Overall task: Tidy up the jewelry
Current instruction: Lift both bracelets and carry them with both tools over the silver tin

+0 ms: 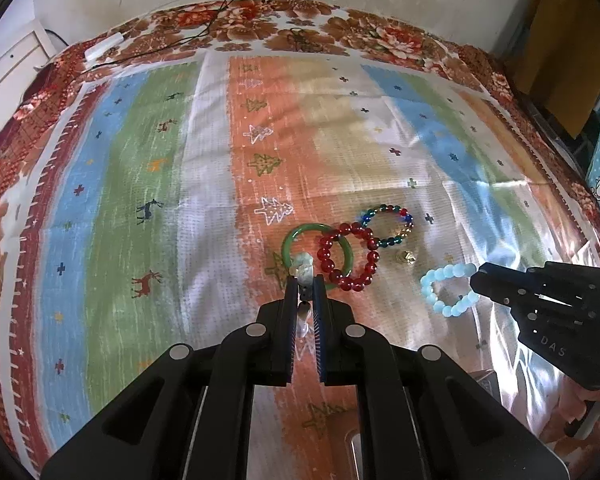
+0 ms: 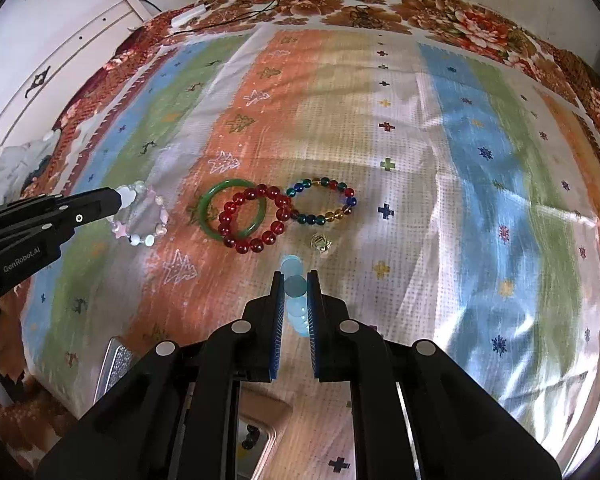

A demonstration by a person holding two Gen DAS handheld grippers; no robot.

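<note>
My left gripper (image 1: 305, 280) is shut on a pastel charm bracelet (image 2: 142, 216) of pink and pale shapes, held above the cloth; in the right wrist view it (image 2: 118, 198) comes in from the left. My right gripper (image 2: 295, 280) is shut on a light blue bead bracelet (image 1: 450, 288), which hangs from its tip (image 1: 476, 280). On the cloth lie a green bangle (image 2: 212, 204), a red bead bracelet (image 2: 256, 218) overlapping it, a multicoloured bead bracelet (image 2: 324, 200) and a small gold bell (image 2: 319, 242).
A striped patterned cloth (image 2: 440, 160) covers the table over a floral cloth (image 1: 260, 28). Black cables and a white adapter (image 1: 102, 46) lie at the far edge. An open box with dark beads (image 2: 260, 428) sits under my right gripper, and a silver-edged box (image 2: 114, 364) lies to its left.
</note>
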